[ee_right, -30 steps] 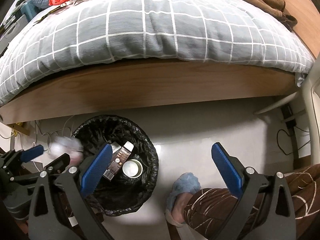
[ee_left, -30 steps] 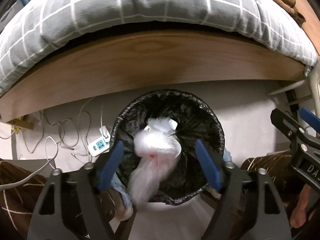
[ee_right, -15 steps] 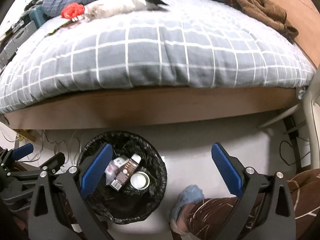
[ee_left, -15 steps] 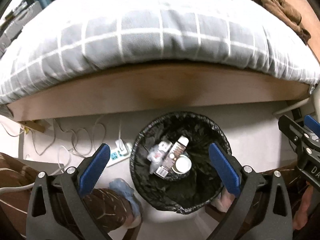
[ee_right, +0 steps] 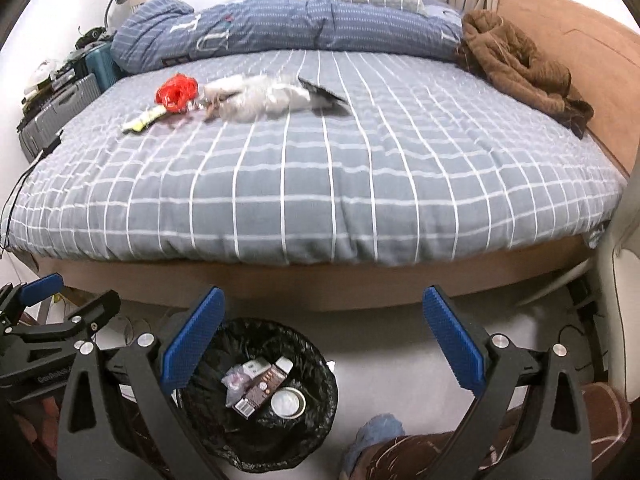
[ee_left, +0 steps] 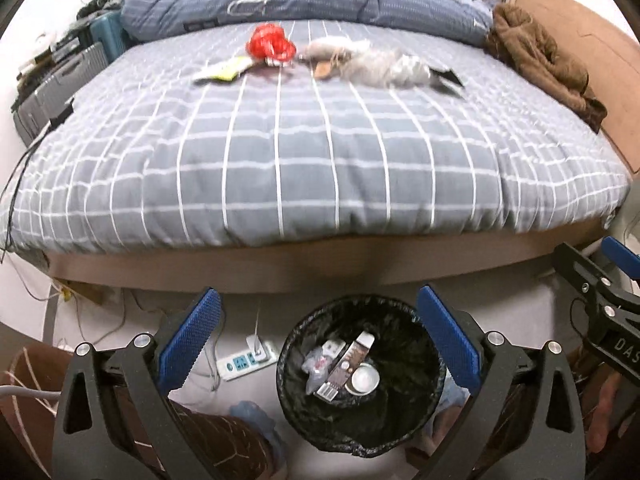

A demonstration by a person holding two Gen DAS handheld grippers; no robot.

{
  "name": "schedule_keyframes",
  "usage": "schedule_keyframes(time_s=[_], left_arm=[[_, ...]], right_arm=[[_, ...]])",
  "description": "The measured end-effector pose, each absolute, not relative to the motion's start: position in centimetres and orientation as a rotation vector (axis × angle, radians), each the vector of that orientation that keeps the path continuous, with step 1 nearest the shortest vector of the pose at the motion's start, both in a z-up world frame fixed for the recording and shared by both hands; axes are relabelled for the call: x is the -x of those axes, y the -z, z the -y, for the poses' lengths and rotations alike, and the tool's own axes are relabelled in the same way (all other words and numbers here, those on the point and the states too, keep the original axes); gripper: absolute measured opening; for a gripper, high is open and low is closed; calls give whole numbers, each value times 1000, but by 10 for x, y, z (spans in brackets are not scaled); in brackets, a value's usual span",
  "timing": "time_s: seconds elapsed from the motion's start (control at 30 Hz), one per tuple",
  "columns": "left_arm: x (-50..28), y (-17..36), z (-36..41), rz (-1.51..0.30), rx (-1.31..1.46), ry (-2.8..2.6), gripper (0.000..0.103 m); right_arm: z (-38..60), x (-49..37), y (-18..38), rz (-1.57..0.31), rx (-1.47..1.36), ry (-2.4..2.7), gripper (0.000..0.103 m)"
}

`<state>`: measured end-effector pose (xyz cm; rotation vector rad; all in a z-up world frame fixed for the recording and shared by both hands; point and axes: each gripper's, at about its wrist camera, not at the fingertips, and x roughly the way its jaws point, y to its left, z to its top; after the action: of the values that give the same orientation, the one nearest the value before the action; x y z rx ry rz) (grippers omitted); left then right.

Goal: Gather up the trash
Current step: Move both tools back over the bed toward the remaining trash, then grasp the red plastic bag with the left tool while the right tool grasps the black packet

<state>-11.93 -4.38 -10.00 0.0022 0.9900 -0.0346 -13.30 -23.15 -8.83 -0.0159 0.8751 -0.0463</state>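
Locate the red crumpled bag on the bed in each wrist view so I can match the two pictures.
Left wrist: red bag lies at top centre, on the far part of the grey checked quilt.
Right wrist: red bag lies upper left, on the same quilt.
Shared landmark: the black-lined bin on the floor, low in both views.

Grey quilted bedspread (ee_left: 320,152) with white grid lines, ahead of both tools. Navy duvet roll (ee_right: 280,28) with thin pale stripes and white lettering, far end. Brown fleece garment (ee_right: 520,68), far right. Red crumpled plastic bag (ee_left: 269,43), yellow-and-white wrapper (ee_left: 224,72) just left of it, grey-white crumpled plastic sack (ee_left: 372,65) to its right. Black glossy bin liner (ee_left: 360,432) below the left tool; inside it a brown carton with white cap (ee_left: 348,364) and a silver round lid (ee_left: 364,379). White power strip with blue sockets (ee_left: 244,362). Blue ribbed pads (ee_right: 452,340) on black frames.
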Motion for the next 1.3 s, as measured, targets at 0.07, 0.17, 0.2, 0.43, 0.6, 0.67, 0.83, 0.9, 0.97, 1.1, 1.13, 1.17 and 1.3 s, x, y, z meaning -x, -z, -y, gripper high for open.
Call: schedule_keyframes(time_s=[0.07, 0.17, 0.2, 0.43, 0.6, 0.67, 0.83, 0.9, 0.97, 1.1, 1.13, 1.17, 1.3], left_arm=[[116, 94, 43, -975, -3, 28, 97], [110, 82, 37, -957, 4, 20, 97], [106, 78, 35, -951, 7, 13, 97], [83, 61, 22, -932, 24, -5, 97], [57, 46, 15, -911, 29, -20, 97], [46, 41, 12, -903, 28, -24, 97], [8, 31, 4, -883, 33, -35, 97], [-7, 29, 1, -879, 33, -40, 97], [-21, 28, -3, -876, 32, -43, 97], [-56, 30, -8, -870, 35, -47, 97], [-66, 31, -9, -867, 34, -50, 97], [-74, 31, -11, -866, 33, -52, 97], [-111, 35, -16, -864, 44, -54, 97]], right_arm=[[233, 130, 81, -860, 19, 45, 95], [233, 124, 72, -841, 25, 41, 95], [234, 122, 69, -837, 25, 39, 95], [233, 99, 58, -823, 30, 31, 95], [229, 75, 49, -812, 41, 16, 95], [228, 63, 44, -800, 47, 11, 95], [226, 31, 33, -774, 56, 0, 95], [225, 15, 30, -766, 60, -1, 95], [226, -3, 28, -761, 63, -1, 95], [228, -35, 26, -750, 67, 0, 93], [229, -46, 27, -751, 68, -1, 92], [229, -56, 28, -751, 68, -1, 91], [230, -89, 34, -759, 62, -6, 86]])
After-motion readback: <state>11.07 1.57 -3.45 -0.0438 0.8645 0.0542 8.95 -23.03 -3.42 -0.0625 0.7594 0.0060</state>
